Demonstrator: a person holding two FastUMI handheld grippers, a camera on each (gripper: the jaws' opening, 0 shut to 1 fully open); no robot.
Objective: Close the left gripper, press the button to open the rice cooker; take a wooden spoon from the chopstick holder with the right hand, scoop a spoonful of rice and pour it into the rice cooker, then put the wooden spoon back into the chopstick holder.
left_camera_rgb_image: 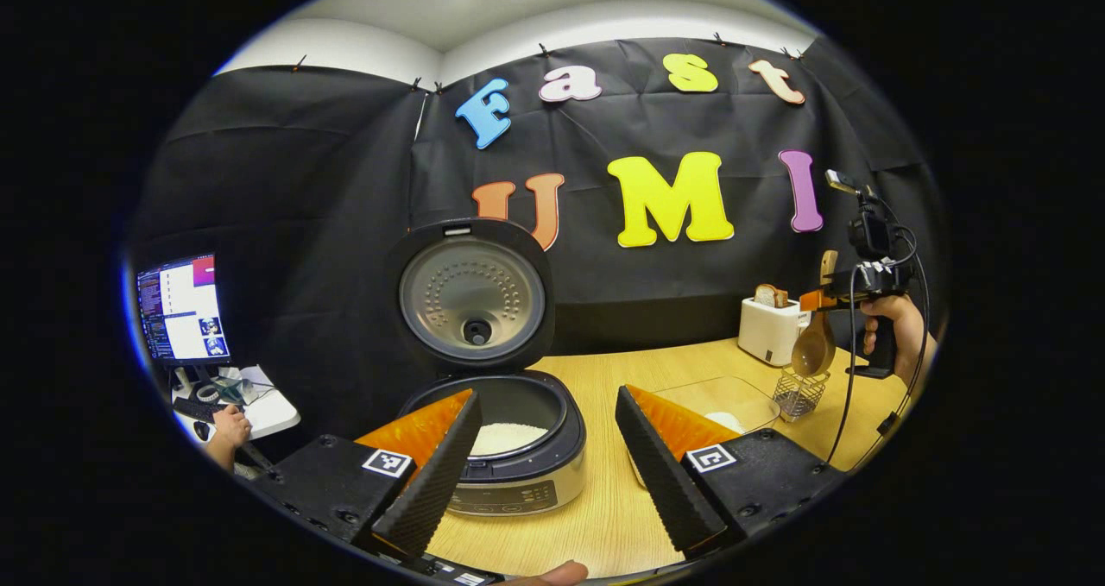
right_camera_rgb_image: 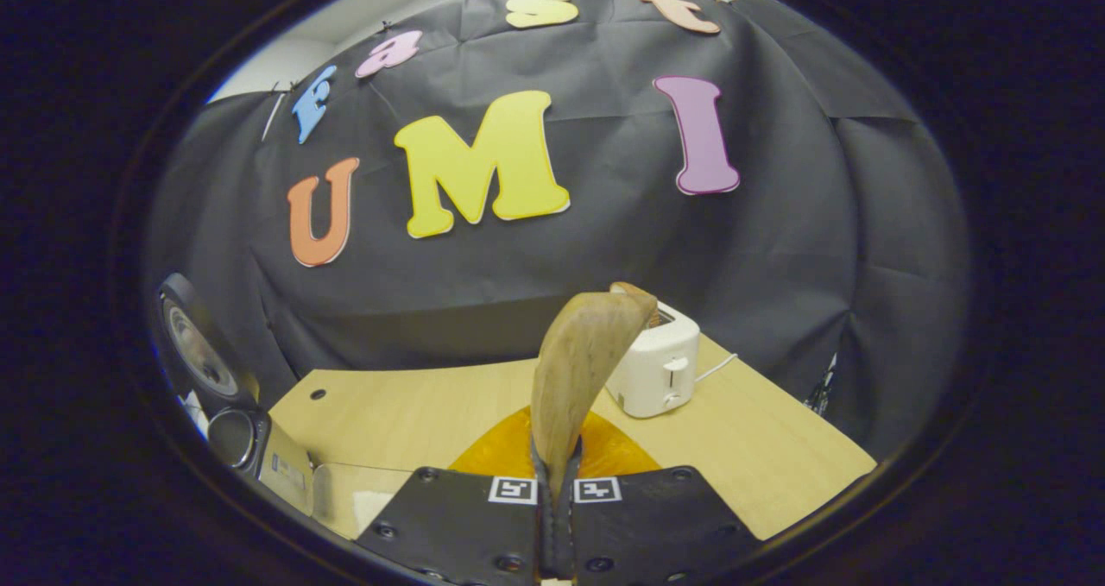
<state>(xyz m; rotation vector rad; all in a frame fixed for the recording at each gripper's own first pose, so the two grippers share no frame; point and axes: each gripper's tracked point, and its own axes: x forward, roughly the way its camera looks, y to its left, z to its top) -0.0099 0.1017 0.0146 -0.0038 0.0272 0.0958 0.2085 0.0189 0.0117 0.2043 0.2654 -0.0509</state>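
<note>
The left hand-held gripper covers part of the rice cooker rim and the near end of the glass dish. In the right gripper view the cooker is cut off at the left edge, and the spoon hides part of the toaster; its handle vanishes between the fingers. The screen is too small to make out.

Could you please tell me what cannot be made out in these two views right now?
- Left gripper view: the clear container's near side and contents, behind the left tool's fingers.
- Left gripper view: the wire holder's contents, too small.
- Right gripper view: the rice cooker, cut off at the edge.
- Right gripper view: the wooden spoon's handle, hidden inside the right tool.
</note>
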